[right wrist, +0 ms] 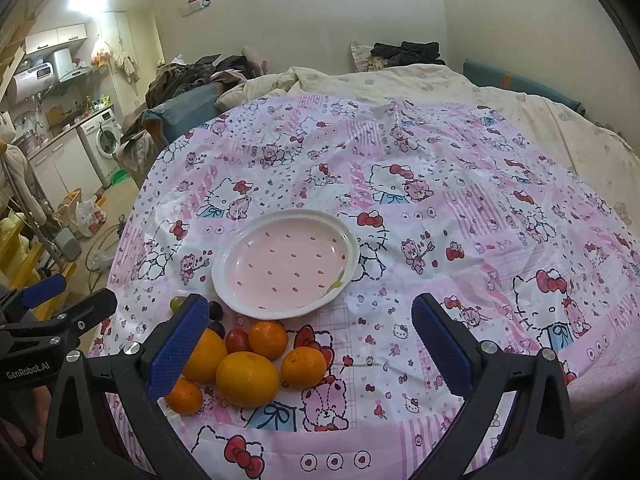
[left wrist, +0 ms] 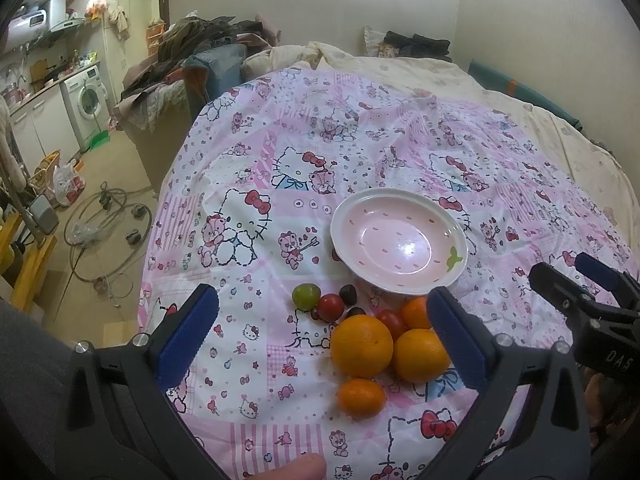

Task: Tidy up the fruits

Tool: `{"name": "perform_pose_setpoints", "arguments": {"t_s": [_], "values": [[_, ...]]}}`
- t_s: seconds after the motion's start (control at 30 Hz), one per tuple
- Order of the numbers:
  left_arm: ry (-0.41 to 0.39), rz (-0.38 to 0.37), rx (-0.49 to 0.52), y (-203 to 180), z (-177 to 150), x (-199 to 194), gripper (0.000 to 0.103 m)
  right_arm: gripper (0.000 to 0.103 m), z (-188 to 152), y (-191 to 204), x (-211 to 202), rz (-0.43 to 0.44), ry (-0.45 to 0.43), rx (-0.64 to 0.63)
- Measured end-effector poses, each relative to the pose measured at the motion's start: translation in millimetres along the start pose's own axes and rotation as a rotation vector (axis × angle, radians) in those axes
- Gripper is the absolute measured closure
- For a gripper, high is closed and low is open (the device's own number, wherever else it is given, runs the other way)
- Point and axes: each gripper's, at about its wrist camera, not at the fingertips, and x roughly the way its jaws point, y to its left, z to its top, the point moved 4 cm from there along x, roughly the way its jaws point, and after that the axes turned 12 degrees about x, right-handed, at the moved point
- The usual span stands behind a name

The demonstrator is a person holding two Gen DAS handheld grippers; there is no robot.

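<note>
A pink plate (left wrist: 400, 240) (right wrist: 286, 260) with a white rim sits empty on the Hello Kitty cloth. In front of it lies a cluster of fruit: several oranges (left wrist: 362, 346) (right wrist: 247, 379), red tomatoes (left wrist: 331, 307) (right wrist: 237, 340), dark grapes (left wrist: 347, 294) (right wrist: 215, 310) and a green fruit (left wrist: 306, 295) (right wrist: 177, 303). My left gripper (left wrist: 322, 328) is open and empty, hovering over the fruit. My right gripper (right wrist: 310, 340) is open and empty, just right of the fruit; it also shows in the left wrist view (left wrist: 576, 280).
The patterned cloth (left wrist: 280, 200) (right wrist: 480, 240) covers a bed with a cream quilt (left wrist: 440, 76) behind. To the left are a clothes pile (left wrist: 192, 48), a washing machine (left wrist: 90, 98) and floor clutter with hoses (left wrist: 104, 224).
</note>
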Motion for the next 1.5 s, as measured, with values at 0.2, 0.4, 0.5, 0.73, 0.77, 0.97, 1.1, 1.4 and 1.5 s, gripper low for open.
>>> {"name": "perform_pose_setpoints", "arguments": {"t_s": [0.2,0.4,0.5,0.73,0.77,0.97,1.1,1.4,1.5], "values": [[-0.003,0.011,0.001,-1.9,-2.5,2.6,0.0,0.0,0.9,-1.9,0.8,-0.003,0.003,0.011],[-0.005,0.013,0.0,-1.2,-3.1,2.7,0.0,0.0,-1.0,-3.2,3.0,0.0,0.008,0.014],[-0.003,0.013,0.002,-1.1,-2.9,2.7,0.0,0.0,-1.1,-3.5,3.1,0.001,0.007,0.014],[-0.004,0.012,0.0,-0.8,-2.5,2.7,0.0,0.0,-1.7,-4.5,3.5,0.001,0.007,0.022],[-0.003,0.012,0.0,-1.0,-2.4,2.6,0.0,0.0,-1.7,-4.5,3.3,0.002,0.007,0.021],[-0.004,0.013,0.0,-1.0,-2.2,2.4,0.0,0.0,-1.4,-4.5,3.1,0.002,0.006,0.022],[-0.007,0.014,0.003,-0.5,-1.1,2.2,0.0,0.0,-1.2,-4.6,3.4,0.002,0.005,0.02],[-0.002,0.013,-0.001,-1.0,0.9,1.5,0.0,0.0,0.0,-7.5,3.4,0.001,0.002,0.037],[-0.003,0.013,0.0,-0.1,1.6,1.5,0.0,0.0,0.2,-7.5,3.3,0.001,0.001,0.035]]}}
